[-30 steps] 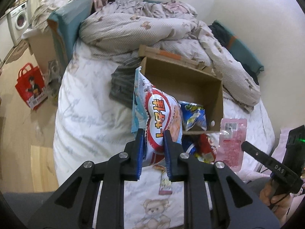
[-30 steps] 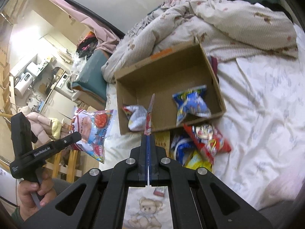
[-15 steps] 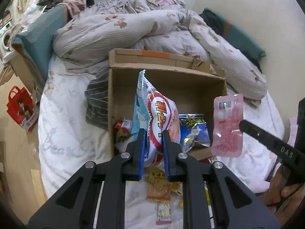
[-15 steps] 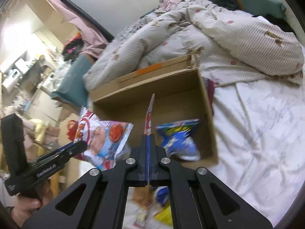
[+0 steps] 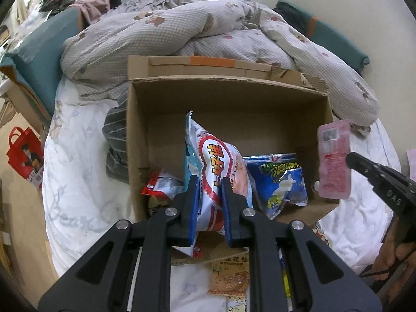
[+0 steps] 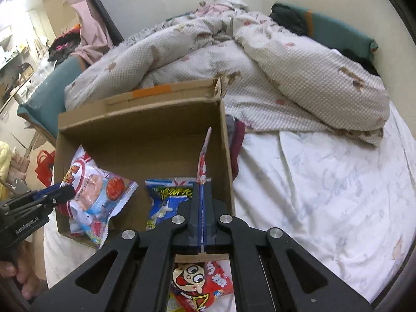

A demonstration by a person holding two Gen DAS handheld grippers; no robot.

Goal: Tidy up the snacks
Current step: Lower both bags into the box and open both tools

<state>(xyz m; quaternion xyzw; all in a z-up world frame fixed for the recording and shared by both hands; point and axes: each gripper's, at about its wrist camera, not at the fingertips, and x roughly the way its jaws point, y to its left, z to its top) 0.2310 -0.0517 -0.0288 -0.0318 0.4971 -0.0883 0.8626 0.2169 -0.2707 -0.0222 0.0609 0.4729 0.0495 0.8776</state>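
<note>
An open cardboard box [image 5: 228,96] [image 6: 145,127] lies on the bed. My left gripper [image 5: 210,182] is shut on a puffy white, red and blue snack bag [image 5: 218,166] [image 6: 91,192], held over the box's near left part. My right gripper [image 6: 202,189] [image 5: 351,157] is shut on a thin flat pink packet [image 5: 334,158], seen edge-on [image 6: 204,156] in its own view, over the box's right side. A blue snack bag [image 5: 278,179] [image 6: 166,200] and a red-and-white bag [image 5: 158,189] lie inside the box.
Loose snacks lie on the sheet before the box: a tan peanut packet [image 5: 228,275] and a red cartoon-face bag [image 6: 200,283]. A rumpled quilt [image 5: 182,31] is piled behind the box. A red shopping bag [image 5: 23,153] stands on the floor at left. A hand [image 5: 392,257] holds the right gripper.
Both grippers have come forward and down over the box with their snacks still held. The box now fills more of each view, and the pink packet hangs at its right wall.
</note>
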